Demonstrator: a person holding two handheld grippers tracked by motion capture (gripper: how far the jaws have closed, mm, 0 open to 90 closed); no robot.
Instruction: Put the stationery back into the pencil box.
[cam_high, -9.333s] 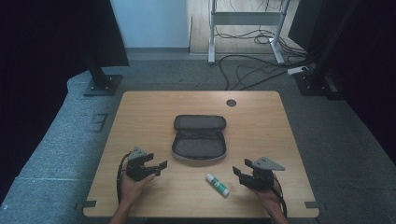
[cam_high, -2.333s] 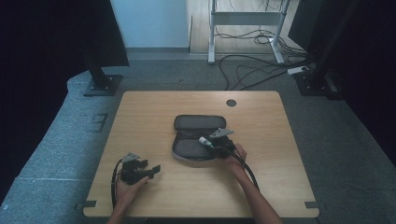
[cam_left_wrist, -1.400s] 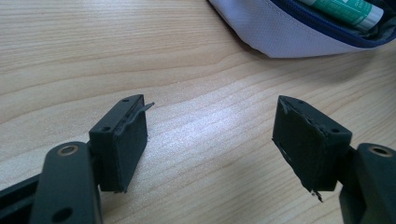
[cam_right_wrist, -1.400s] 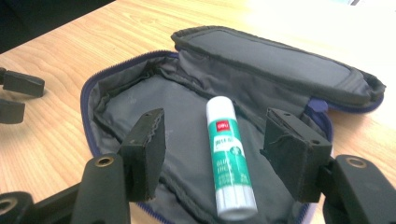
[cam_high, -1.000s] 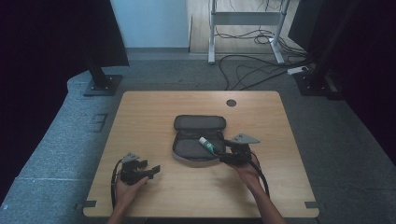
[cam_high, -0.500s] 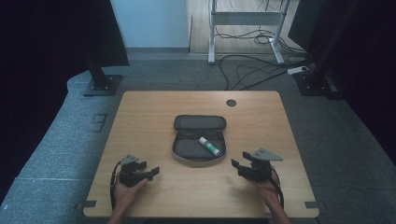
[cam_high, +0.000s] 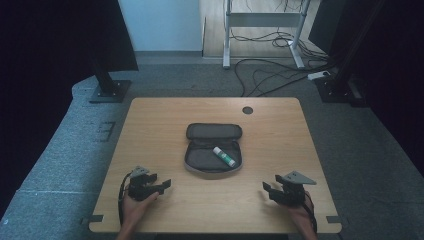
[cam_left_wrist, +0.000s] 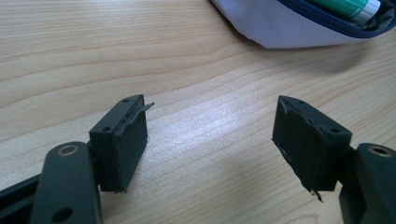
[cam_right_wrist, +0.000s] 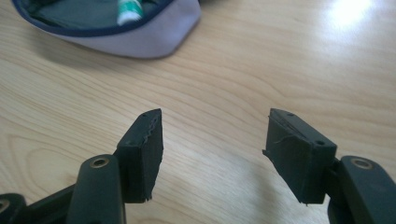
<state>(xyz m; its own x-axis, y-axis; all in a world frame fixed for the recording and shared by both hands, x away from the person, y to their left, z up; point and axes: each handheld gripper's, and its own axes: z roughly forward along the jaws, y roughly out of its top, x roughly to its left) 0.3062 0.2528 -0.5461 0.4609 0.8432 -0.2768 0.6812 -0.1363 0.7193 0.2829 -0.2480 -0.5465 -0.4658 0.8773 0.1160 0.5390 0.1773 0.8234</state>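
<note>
While both hands rest at the near edge of the light wooden table (cam_high: 165, 120), the open grey fabric pencil case with dark blue zip edging (cam_high: 213, 161) lies at the table's middle, its flap folded back toward the far side. Inside its near half, toward the right, lies the white glue stick with a green label (cam_high: 224, 156), set slantwise and touching the case lining. From the left gripper view the same case (cam_left_wrist: 299, 23) sits at the far right with the glue stick (cam_left_wrist: 348, 7) resting inside, against its rim; from the right gripper view the case (cam_right_wrist: 116, 32) sits at the far left, the glue stick's white end (cam_right_wrist: 129, 11) visible within.

Left gripper (cam_high: 161, 186): at the near left of the table, held in the left hand (cam_high: 137, 206), well apart from the case. Its jaws stand apart with only bare wood between them (cam_left_wrist: 210, 140).

Right gripper (cam_high: 268, 191): at the near right, held in the right hand (cam_high: 300, 212), also well apart from the case. Its jaws stand apart, nothing between them but table surface (cam_right_wrist: 212, 154).

Neither gripper touches the case or the glue stick. A round dark grommet (cam_high: 247, 110) sits in the far part of the tabletop, right of centre
</note>
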